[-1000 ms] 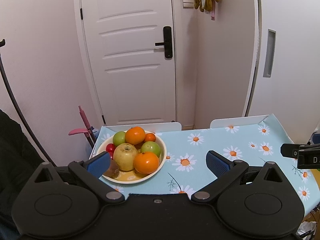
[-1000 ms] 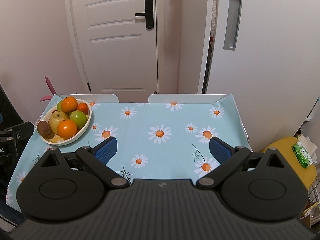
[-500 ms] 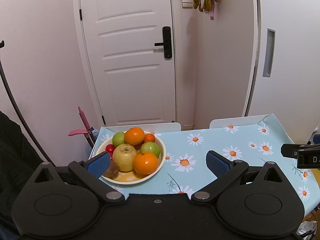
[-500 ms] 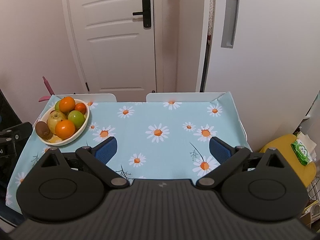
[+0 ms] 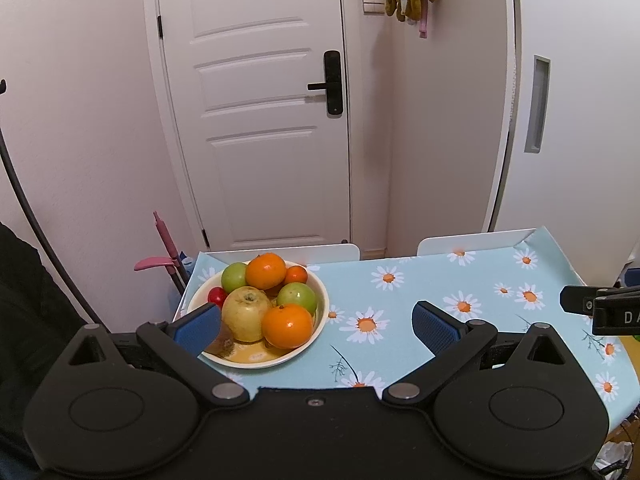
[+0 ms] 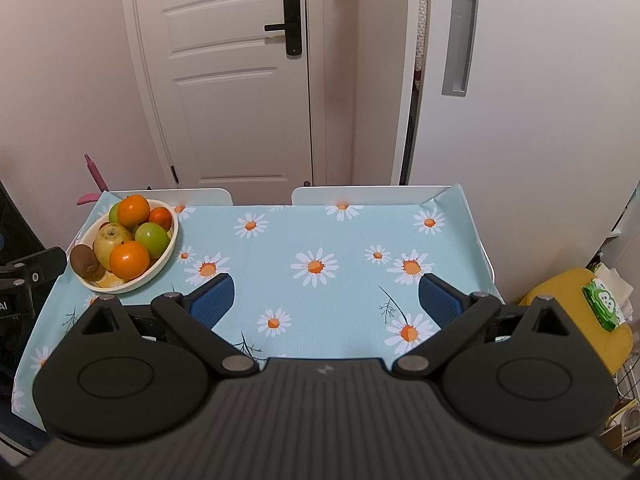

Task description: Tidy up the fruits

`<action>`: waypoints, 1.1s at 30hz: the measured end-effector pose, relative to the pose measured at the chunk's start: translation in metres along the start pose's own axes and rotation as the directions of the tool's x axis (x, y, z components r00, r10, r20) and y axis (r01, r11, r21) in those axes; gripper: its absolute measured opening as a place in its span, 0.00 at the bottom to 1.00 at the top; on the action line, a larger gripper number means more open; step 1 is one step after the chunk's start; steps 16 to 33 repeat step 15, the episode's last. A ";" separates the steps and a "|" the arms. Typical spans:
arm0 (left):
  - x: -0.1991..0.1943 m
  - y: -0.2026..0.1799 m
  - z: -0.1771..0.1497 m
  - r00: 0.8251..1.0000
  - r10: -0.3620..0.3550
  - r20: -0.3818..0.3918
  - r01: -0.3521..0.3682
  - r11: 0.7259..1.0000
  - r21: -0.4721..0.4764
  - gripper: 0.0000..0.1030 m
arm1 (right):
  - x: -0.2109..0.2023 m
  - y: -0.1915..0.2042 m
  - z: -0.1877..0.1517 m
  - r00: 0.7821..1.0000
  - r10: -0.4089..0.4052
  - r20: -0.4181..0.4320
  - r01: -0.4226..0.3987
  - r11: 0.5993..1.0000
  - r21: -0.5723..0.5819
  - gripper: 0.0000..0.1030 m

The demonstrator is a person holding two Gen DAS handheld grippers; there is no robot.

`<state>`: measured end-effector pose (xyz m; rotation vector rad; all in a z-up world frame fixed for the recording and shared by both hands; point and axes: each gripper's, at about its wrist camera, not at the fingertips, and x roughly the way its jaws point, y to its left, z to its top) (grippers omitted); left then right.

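Observation:
A cream bowl (image 5: 320, 322) (image 6: 170, 244) piled with fruit stands at the table's far left corner. It holds a yellow apple (image 5: 246, 312), two green apples (image 5: 298, 298), oranges (image 5: 286, 326) (image 6: 129, 259), a red fruit (image 5: 217, 297) and a kiwi (image 6: 85, 261). My left gripper (image 5: 316, 326) hovers open just in front of the bowl, its left pad (image 5: 198, 328) covering part of the kiwi. My right gripper (image 6: 326, 300) hangs open above the middle of the daisy tablecloth (image 6: 320, 240), holding nothing.
Two white chair backs (image 6: 360, 194) stand against the table's far edge, with a white door (image 5: 260, 120) behind. A pink handle (image 5: 164, 240) leans left of the table. A yellow seat with a green packet (image 6: 604, 308) sits to the right.
Both views have shifted slightly; the right gripper has drawn back a little, so the table sits lower in its view. No fruit has moved and both grippers stay open.

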<state>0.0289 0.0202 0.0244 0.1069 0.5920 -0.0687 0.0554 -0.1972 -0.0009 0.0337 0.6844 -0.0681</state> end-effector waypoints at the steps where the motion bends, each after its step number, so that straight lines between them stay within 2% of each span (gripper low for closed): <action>1: 0.000 0.000 0.000 1.000 0.004 0.001 -0.004 1.000 0.000 1.00 | 0.000 0.000 0.000 1.000 0.000 0.000 0.000 1.000 0.000 1.00; 33: 0.000 0.002 -0.001 1.000 -0.008 0.021 0.008 1.000 -0.003 1.00 | 0.000 0.000 0.000 1.000 0.000 -0.001 0.000 1.000 0.000 1.00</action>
